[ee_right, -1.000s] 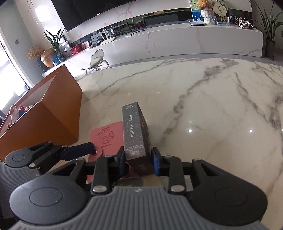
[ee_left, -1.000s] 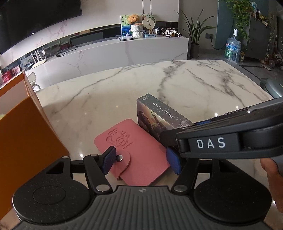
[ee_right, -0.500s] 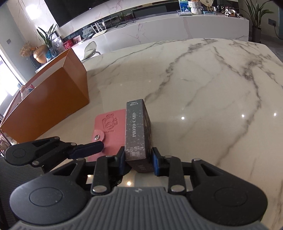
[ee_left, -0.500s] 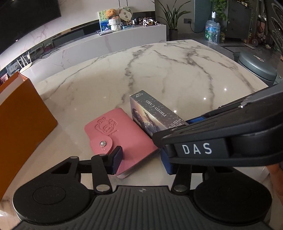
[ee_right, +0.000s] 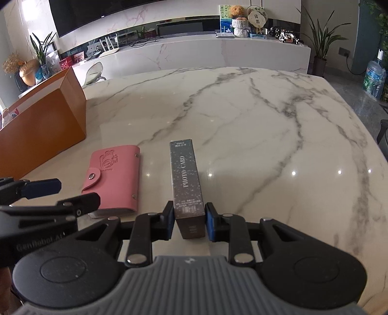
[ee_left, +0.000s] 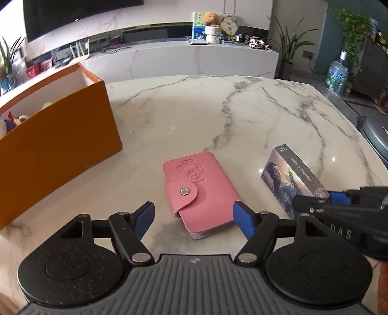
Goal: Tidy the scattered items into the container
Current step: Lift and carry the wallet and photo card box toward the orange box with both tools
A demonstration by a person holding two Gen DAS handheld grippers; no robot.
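A pink snap-button card holder point(ee_left: 201, 191) lies flat on the marble table point(ee_left: 242, 116). My left gripper point(ee_left: 194, 220) hangs open over its near end, one blue pad on either side and neither touching. To the right, my right gripper point(ee_right: 189, 218) is shut on the near end of a dark "PHOTO CARD" box point(ee_right: 186, 179), which stands on its long narrow side. That photo card box point(ee_left: 291, 179) sits clear of the pink card holder point(ee_right: 114, 179). The open orange container point(ee_left: 60, 145) stands at the left with small toys inside.
The orange container point(ee_right: 43, 126) takes up the table's left edge. Bare marble stretches beyond both items to the far rim. Past the table are a white console with ornaments point(ee_right: 240, 19), potted plants and a water bottle point(ee_left: 337, 77). My left gripper point(ee_right: 65, 196) shows at the left of the right wrist view.
The right gripper has carried the photo card box to the right, away from the pink card holder it was touching. The left gripper has drawn back from the holder and stays open.
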